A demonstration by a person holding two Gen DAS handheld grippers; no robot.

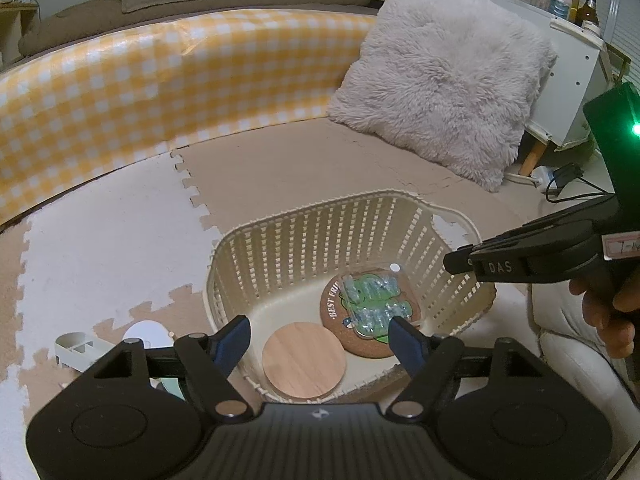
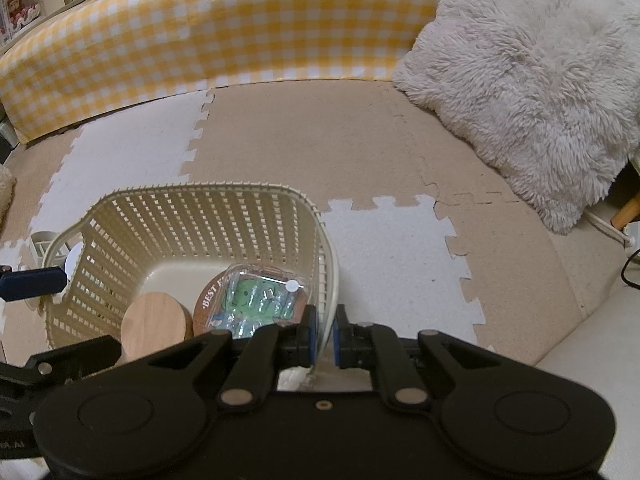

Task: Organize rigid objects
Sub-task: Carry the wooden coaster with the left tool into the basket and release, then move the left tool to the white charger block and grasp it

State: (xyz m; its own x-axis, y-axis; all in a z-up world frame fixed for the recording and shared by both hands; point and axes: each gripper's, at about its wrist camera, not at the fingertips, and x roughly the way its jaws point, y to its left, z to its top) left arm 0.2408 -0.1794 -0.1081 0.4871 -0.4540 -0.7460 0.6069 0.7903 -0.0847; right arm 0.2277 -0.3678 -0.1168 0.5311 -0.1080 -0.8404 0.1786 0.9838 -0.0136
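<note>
A cream slatted basket (image 1: 280,240) stands on the foam floor mat. Inside lie a round wooden coaster (image 1: 304,362), a cork coaster printed "BEST FRIE" (image 1: 340,304) and a clear plastic case (image 1: 374,300) on top of it. My left gripper (image 1: 320,340) is open and empty, over the basket's near rim. My right gripper (image 2: 325,334) is shut on the basket's right rim (image 2: 328,280), and it shows from the side in the left wrist view (image 1: 460,262). The basket (image 2: 180,216), wooden coaster (image 2: 154,328) and case (image 2: 260,296) also show in the right wrist view.
A white slotted holder (image 1: 76,350) and a white round object (image 1: 146,334) lie left of the basket. A fluffy grey pillow (image 1: 440,80) leans at the back right. A yellow checked barrier (image 1: 140,80) runs along the back. A white shelf with bottles (image 1: 576,40) and cables stand far right.
</note>
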